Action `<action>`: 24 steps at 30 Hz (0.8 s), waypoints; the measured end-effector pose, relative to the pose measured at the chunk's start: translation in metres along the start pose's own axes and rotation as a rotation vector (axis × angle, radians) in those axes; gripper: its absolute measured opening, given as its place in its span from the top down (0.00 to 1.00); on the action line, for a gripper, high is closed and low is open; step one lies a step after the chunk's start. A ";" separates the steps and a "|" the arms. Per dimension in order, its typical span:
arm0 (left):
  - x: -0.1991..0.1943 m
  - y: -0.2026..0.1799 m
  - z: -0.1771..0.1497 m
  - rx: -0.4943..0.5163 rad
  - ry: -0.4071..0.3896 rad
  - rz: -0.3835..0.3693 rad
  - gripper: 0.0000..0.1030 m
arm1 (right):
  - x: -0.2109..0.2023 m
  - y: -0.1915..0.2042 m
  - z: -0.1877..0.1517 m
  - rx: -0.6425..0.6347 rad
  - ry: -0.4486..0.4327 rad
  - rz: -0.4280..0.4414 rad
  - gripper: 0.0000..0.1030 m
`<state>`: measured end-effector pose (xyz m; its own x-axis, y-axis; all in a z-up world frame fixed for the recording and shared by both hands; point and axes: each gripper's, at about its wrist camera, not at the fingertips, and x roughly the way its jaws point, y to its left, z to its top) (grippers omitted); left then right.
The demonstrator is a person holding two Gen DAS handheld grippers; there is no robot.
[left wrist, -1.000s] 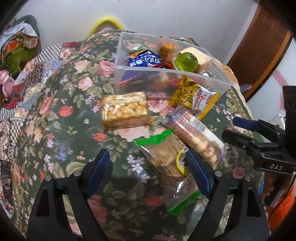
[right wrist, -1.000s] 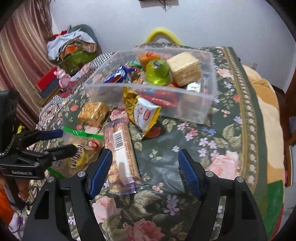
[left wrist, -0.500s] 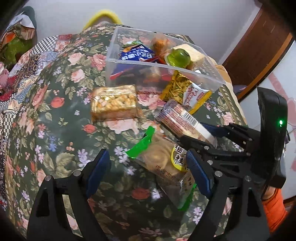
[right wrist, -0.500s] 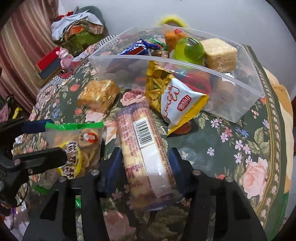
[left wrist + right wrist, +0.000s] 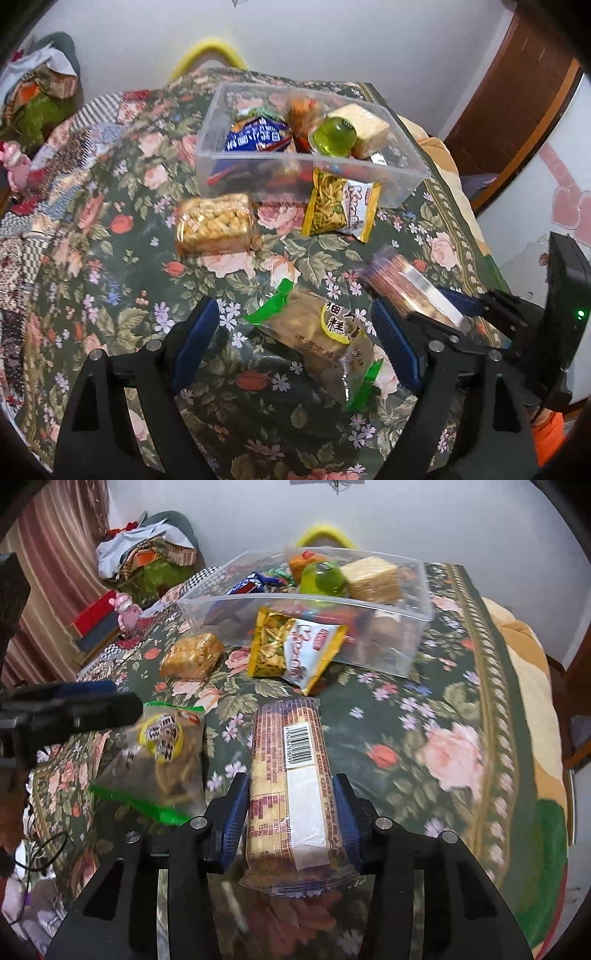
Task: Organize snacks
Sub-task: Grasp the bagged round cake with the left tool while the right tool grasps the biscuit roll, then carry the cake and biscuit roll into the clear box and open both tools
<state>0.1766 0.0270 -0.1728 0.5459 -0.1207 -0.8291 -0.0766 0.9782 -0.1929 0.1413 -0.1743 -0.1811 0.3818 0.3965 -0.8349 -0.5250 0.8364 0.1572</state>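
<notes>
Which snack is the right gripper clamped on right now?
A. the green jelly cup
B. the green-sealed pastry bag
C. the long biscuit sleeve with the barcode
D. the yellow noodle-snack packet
C: the right gripper has both blue pads pressed against the long biscuit sleeve.

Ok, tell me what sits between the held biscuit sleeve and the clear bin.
In the right wrist view, beyond the biscuit sleeve gripped by the right gripper comes bare floral cloth, then the yellow snack bag against the clear bin.
</notes>
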 end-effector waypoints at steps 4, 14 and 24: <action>0.006 -0.011 -0.008 -0.002 0.028 0.020 0.15 | -0.010 -0.002 -0.003 0.009 -0.035 0.008 0.59; 0.046 -0.033 -0.028 0.030 0.057 0.135 0.16 | -0.026 -0.022 -0.019 0.036 -0.077 0.044 0.59; 0.046 -0.045 -0.034 0.076 0.027 0.150 0.61 | -0.032 -0.043 -0.022 0.068 -0.100 0.086 0.59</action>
<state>0.1769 -0.0287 -0.2205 0.5106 0.0242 -0.8595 -0.0917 0.9954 -0.0264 0.1355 -0.2313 -0.1728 0.4131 0.5003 -0.7609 -0.5073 0.8203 0.2640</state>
